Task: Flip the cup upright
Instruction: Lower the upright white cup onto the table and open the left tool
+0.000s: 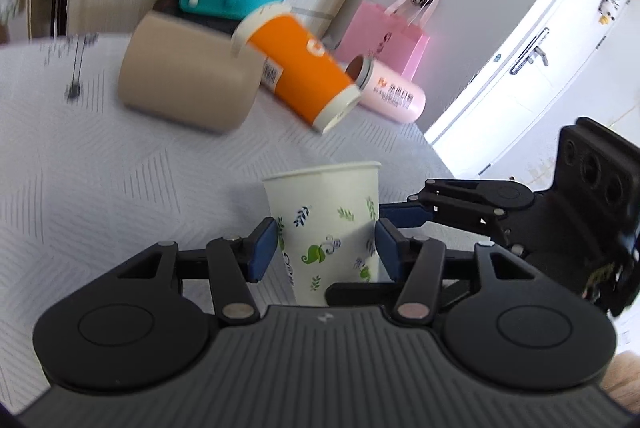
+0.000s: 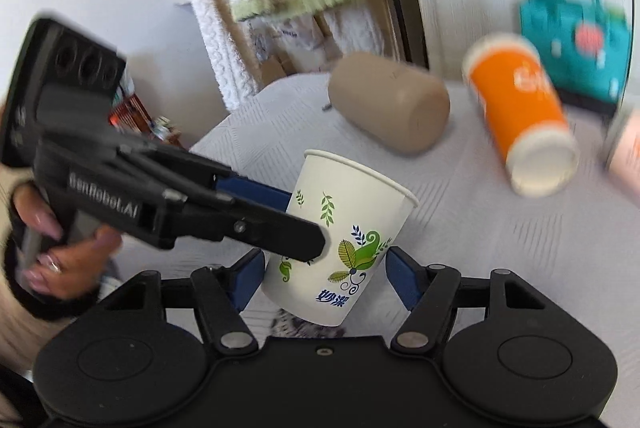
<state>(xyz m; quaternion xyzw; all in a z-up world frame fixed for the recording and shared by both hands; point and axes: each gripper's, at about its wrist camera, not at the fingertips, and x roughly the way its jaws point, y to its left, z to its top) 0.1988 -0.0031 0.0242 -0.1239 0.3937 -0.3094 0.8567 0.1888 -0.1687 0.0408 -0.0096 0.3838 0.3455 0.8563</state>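
Paper cup (image 1: 326, 228) stood mouth up, white with green and blue leaf print.
Left gripper (image 1: 326, 248) clamped its sides; right gripper (image 2: 324, 276) released, pads apart from it.

The paper cup's (image 1: 326, 228) base sits hidden behind the left gripper's body. The teal handbag (image 2: 576, 43) and pink tumbler (image 2: 626, 151) smear with blur, the tumbler cut off at the edge.

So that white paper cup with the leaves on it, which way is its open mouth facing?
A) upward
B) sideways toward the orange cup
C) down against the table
A: the paper cup has its wide rolled rim on top and its narrow base below, and is gripped between the pads of the left gripper.
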